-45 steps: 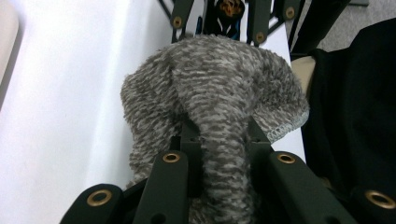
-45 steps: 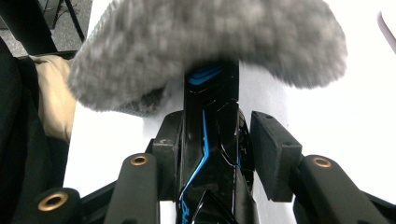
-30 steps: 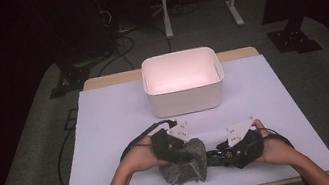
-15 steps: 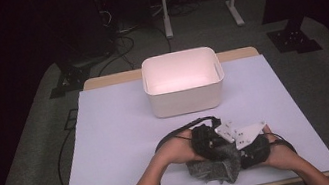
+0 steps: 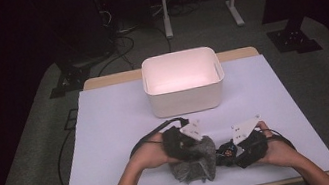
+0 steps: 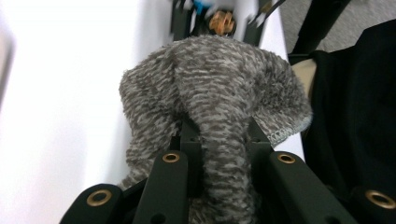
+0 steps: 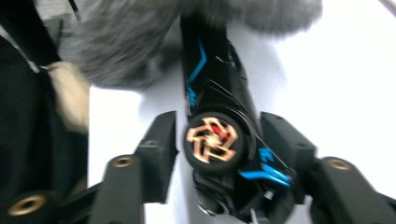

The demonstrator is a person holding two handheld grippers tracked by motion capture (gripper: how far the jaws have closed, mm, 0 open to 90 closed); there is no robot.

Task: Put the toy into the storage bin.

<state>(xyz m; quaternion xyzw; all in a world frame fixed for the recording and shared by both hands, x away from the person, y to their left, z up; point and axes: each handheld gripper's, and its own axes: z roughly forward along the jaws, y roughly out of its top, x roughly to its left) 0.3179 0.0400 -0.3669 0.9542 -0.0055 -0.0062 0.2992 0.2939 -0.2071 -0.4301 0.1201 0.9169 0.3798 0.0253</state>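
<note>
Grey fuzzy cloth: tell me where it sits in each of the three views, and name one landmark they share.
High view: the grey fuzzy cloth lies near the table's front edge, between the two hands.
Left gripper view: it runs up the centre from the bottom, pinched between the left gripper fingers.
Right gripper view: it is a blurred grey mass along the top edge.
Shared landmark: the black toy with blue marks and a copper wheel.

Black fingers [image 6: 187,163] with brass-ringed screws; grey three-cornered plates and black cables on both grippers
</note>
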